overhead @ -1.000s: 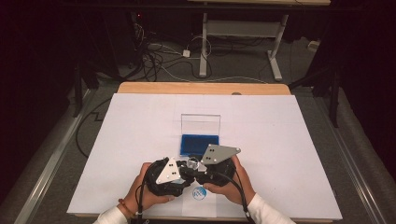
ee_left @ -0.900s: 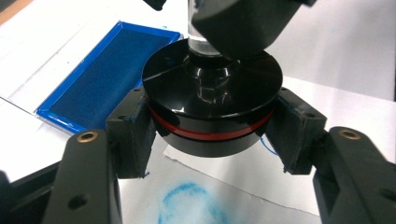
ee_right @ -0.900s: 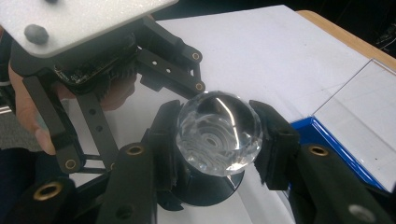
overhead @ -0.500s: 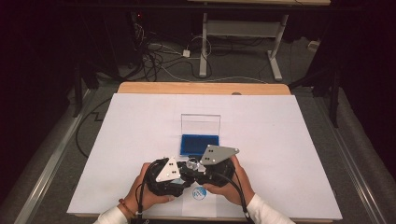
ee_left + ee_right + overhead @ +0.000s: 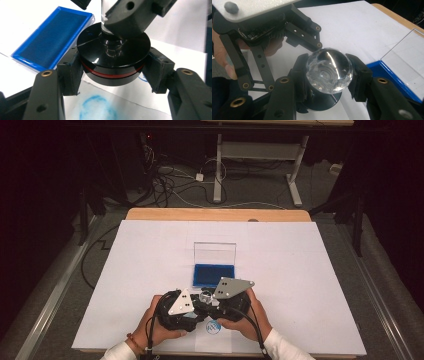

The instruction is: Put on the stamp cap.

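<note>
A white sheet [image 5: 300, 270] covers the table [image 5: 215, 214], and everything else sits relative to the blue ink pad [image 5: 210, 274] lying near the sheet's middle. The pad's clear lid [image 5: 215, 253] stands open on its far side. Just on the near side of the pad, both hands meet over the sheet. The left gripper [image 5: 192, 306] and right gripper [image 5: 212, 299] converge on one stamp [image 5: 205, 296], held just above the paper.

In the left gripper view, the left gripper's jaws are clamped on the stamp's round black base [image 5: 113, 61], one pad on each side, with a red band around its lower edge. In the right gripper view, the right gripper's jaws close on the stamp's clear faceted knob [image 5: 329, 70] at the top.

A round blue print [image 5: 214, 326] marks the paper under the stamp, nearer the person than the pad; in the left gripper view it shows below the base.
</note>
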The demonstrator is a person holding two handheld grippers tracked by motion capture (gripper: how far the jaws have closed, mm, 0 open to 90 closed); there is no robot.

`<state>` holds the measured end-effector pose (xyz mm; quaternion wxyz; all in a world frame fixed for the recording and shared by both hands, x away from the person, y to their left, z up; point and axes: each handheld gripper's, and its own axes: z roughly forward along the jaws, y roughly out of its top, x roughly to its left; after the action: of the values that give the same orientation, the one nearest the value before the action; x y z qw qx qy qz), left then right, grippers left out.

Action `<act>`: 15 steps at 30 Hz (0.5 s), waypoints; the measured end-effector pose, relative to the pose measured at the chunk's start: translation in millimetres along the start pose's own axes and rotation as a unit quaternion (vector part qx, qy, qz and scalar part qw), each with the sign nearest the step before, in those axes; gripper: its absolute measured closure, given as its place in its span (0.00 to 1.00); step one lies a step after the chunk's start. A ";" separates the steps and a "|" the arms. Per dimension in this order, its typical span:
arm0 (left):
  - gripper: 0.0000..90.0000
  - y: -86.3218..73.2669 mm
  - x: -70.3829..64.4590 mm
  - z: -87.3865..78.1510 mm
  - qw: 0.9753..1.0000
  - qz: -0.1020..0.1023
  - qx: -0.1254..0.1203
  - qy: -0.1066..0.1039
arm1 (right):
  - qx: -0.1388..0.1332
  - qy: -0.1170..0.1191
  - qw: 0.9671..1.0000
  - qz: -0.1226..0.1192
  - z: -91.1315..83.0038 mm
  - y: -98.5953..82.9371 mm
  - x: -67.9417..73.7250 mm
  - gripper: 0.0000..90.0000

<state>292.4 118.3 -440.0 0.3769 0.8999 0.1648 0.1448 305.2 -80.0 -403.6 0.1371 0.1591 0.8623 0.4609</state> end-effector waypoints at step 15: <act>0.40 -4.6 2.2 7.5 1.000 -0.008 0.002 -0.021 | 0.017 -0.005 1.000 -0.005 5.6 -2.6 2.9 0.63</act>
<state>296.4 117.5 -448.1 0.3799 0.9019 0.1645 0.1229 304.4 -76.0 -409.0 0.1409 0.1592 0.8701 0.4447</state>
